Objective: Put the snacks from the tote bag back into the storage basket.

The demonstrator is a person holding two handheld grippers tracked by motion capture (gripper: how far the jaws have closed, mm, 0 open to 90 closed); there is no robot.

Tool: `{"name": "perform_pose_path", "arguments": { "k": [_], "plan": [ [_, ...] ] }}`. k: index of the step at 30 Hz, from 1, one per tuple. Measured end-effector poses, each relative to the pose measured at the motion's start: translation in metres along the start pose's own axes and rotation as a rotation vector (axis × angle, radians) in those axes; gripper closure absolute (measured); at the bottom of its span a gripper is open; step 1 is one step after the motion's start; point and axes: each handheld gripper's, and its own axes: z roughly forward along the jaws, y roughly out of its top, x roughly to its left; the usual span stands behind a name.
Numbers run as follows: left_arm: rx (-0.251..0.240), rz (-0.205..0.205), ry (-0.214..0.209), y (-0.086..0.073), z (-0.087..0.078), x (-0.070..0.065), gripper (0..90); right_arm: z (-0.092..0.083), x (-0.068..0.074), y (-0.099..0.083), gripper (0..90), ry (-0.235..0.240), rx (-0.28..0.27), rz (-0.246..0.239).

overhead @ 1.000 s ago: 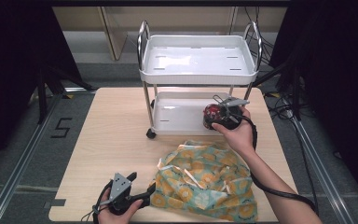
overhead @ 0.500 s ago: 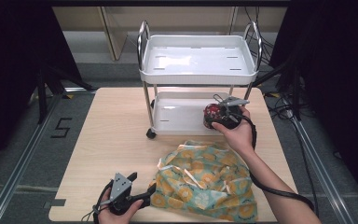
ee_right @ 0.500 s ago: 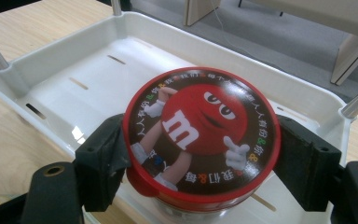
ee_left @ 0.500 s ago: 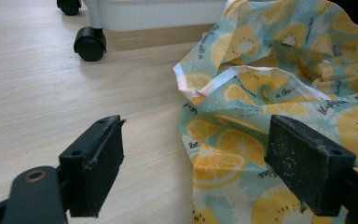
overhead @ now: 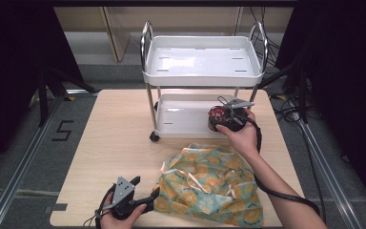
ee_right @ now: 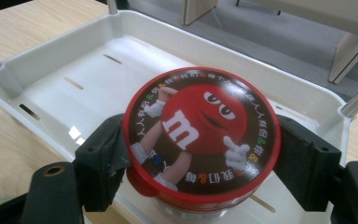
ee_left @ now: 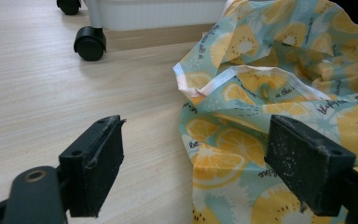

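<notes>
One red-lidded candy tub (ee_right: 200, 140) (an "m" on its lid) gripped by right gripper (ee_right: 200, 163), left gripper (ee_left: 191, 172) fingers wide.

You're getting even overhead light; glare's sitting on the white cart tray (overhead: 202, 59). Surroundings are going dark, pics staying sharp w/ soft shadows.

Floor marking "5" (overhead: 63, 130) beside table (overhead: 119, 143)

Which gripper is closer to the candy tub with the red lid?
Right. The right gripper has its fingers clamped on the candy tub over the cart's lower tray. The left gripper sits far off, beside the lemon-print bag.
</notes>
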Motion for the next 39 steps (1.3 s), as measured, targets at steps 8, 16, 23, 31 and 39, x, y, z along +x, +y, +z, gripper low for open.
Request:
{"name": "perform_pose_path", "arguments": {
  "k": [8, 16, 23, 31, 39],
  "plan": [
    [0.001, -0.004, 0.001, 0.000, 0.000, 0.000, 18.8, 0.004, 0.000, -0.005, 26.2, -0.005, 0.010, -0.003],
    [0.002, -0.003, 0.001, 0.000, 0.000, 0.000, 18.7, 0.009, 0.000, -0.009, 26.1, -0.009, 0.009, -0.012],
    [0.002, -0.003, 0.001, 0.000, 0.000, 0.000, 18.8, 0.009, 0.001, -0.010, 26.1, -0.003, 0.019, 0.014],
    [-0.006, -0.012, -0.001, 0.000, 0.001, -0.001, 18.7, 0.012, 0.000, -0.013, 26.1, -0.010, 0.026, -0.003],
    [-0.006, -0.013, 0.000, 0.000, 0.001, -0.001, 18.7, 0.016, 0.000, -0.017, 26.1, -0.009, 0.038, 0.014]
  ]
}}
